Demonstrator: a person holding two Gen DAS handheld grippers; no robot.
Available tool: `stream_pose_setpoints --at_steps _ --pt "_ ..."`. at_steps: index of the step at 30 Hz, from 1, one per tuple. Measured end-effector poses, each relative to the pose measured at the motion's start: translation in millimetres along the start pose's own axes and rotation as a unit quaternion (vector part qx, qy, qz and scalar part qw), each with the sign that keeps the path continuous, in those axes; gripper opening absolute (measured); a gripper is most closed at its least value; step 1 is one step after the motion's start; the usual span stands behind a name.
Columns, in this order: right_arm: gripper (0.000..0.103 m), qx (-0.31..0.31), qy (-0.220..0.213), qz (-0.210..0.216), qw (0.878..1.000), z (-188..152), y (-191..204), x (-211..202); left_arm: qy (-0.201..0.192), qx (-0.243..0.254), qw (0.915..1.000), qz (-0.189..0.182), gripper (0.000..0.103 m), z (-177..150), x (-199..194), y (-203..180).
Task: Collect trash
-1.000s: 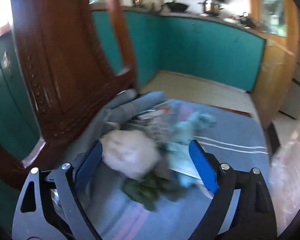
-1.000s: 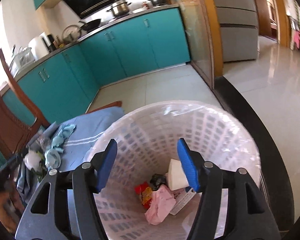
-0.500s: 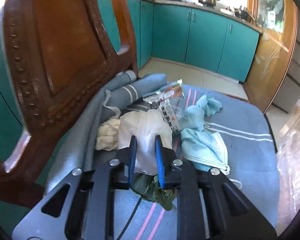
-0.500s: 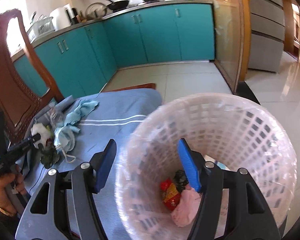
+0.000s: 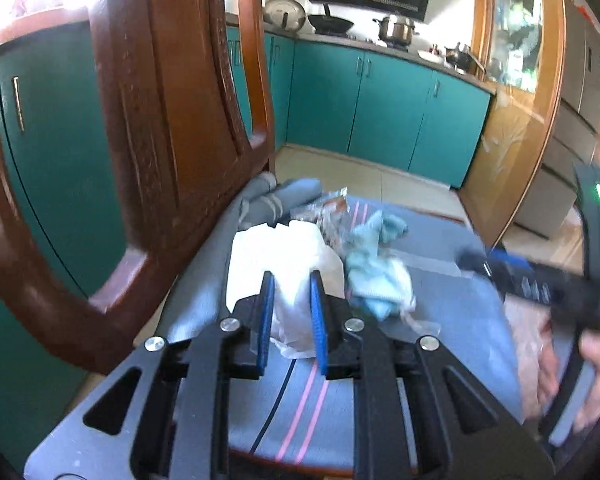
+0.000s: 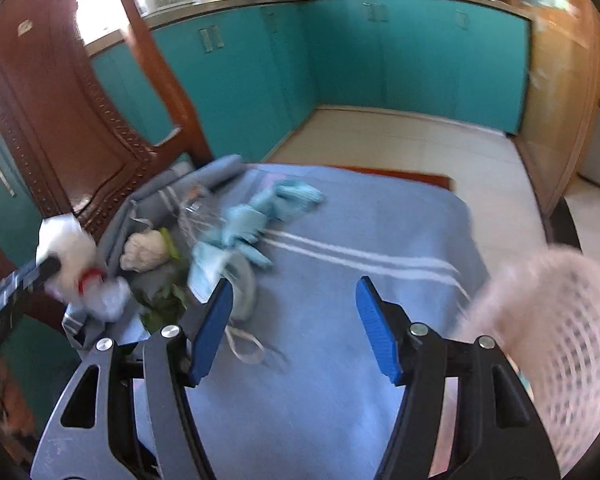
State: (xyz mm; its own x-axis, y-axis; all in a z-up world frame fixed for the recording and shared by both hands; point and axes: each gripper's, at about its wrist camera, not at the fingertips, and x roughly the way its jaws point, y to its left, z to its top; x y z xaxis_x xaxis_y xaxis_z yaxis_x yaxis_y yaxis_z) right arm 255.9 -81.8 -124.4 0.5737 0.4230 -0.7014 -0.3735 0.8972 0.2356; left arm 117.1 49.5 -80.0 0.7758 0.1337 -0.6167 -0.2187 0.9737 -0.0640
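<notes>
My left gripper is shut on a crumpled white paper wad, held just above the chair's blue striped cloth. Seen from the right wrist, that wad hangs at the far left in front of the chair back. My right gripper stands open over the bare cloth, nothing between its fingers. Light blue face masks, a cream wad, green leaves and a clear wrapper lie on the seat to its left. The white lattice trash basket is at the right edge, blurred.
The carved wooden chair back rises close on the left. Teal kitchen cabinets and a tiled floor lie beyond the seat. A hand holds the right gripper's handle at the right of the left wrist view.
My left gripper closed on the white wad and lifted it off the pile. My right gripper swung left from above the basket to above the chair seat, still open.
</notes>
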Motion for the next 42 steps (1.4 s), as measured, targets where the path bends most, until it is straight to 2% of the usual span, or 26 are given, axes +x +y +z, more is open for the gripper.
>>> stream_pose_setpoints --at_steps 3,5,7,13,14,15,16,19,25,28,29,31,35,36,38,40,42 --pt "0.063 0.013 0.013 0.046 0.999 1.7 8.5 21.1 0.018 0.01 0.9997 0.01 0.019 -12.3 5.5 2.2" --pt "0.063 0.009 0.033 0.055 0.998 -2.3 16.7 38.8 0.03 0.008 0.9994 0.016 0.019 -17.4 9.0 5.5" --pt "0.063 -0.012 0.056 0.038 0.998 -6.1 27.7 55.9 0.038 0.004 0.9991 0.017 0.019 -20.3 14.0 7.0" --pt "0.062 -0.043 0.091 0.013 0.995 -19.2 45.3 85.2 0.043 0.011 0.9989 0.013 0.019 -24.8 20.1 3.6" --pt "0.053 -0.047 0.091 0.014 0.995 -21.7 46.5 86.8 0.043 0.011 0.9989 0.013 0.019 -25.1 20.0 3.8" --pt "0.036 -0.049 0.096 0.017 0.994 -24.1 46.1 88.3 0.043 0.01 0.999 0.013 0.019 -25.3 21.5 4.9" --pt "0.029 -0.048 0.101 0.019 0.994 -25.8 44.4 88.8 0.043 0.007 0.999 0.012 0.019 -25.9 21.5 6.6" --pt "0.02 -0.029 0.092 0.037 0.995 -30.5 35.8 82.2 0.043 0.002 0.999 0.009 0.019 -26.6 21.6 9.1" --pt "0.019 0.002 0.075 0.046 0.996 -31.8 10.5 48.9 0.05 -0.002 0.9985 -0.022 0.019 -28.4 23.9 -0.5" --pt "0.019 -0.002 0.064 0.023 0.998 -32.4 -0.2 19.3 0.054 0.014 0.9972 -0.051 0.019 -30.9 23.8 -15.6" --pt "0.019 -0.006 0.06 0.004 0.998 -32.5 -3.5 8.1 0.057 0.018 0.9963 -0.062 0.019 -32.3 23.3 -20.0" --pt "0.019 -0.004 0.055 -0.017 0.998 -32.8 -10.3 -3.3 0.066 0.03 0.9926 -0.097 0.019 -36.9 24.8 -32.7" --pt "0.019 0.019 0.073 -0.018 0.997 -38.4 -27.0 -4.4 0.078 0.054 0.9897 -0.107 0.02 -45.5 27.9 -51.0" --pt "0.019 0.022 0.081 -0.021 0.996 -40.7 -29.5 -1.8 0.08 0.057 0.9893 -0.108 0.023 -46.6 28.6 -53.4" --pt "0.019 0.024 0.094 -0.024 0.995 -44.7 -29.7 3.4 0.08 0.06 0.9892 -0.107 0.04 -47.6 28.0 -56.2" --pt "0.022 0.02 0.101 -0.024 0.994 -47.9 -29.9 3.3 0.074 0.059 0.9903 -0.102 0.052 -47.7 24.0 -56.7" --pt "0.031 0.016 0.1 -0.026 0.995 -48.0 -26.7 5.5 0.069 0.06 0.991 -0.098 0.056 -46.5 22.7 -56.4"
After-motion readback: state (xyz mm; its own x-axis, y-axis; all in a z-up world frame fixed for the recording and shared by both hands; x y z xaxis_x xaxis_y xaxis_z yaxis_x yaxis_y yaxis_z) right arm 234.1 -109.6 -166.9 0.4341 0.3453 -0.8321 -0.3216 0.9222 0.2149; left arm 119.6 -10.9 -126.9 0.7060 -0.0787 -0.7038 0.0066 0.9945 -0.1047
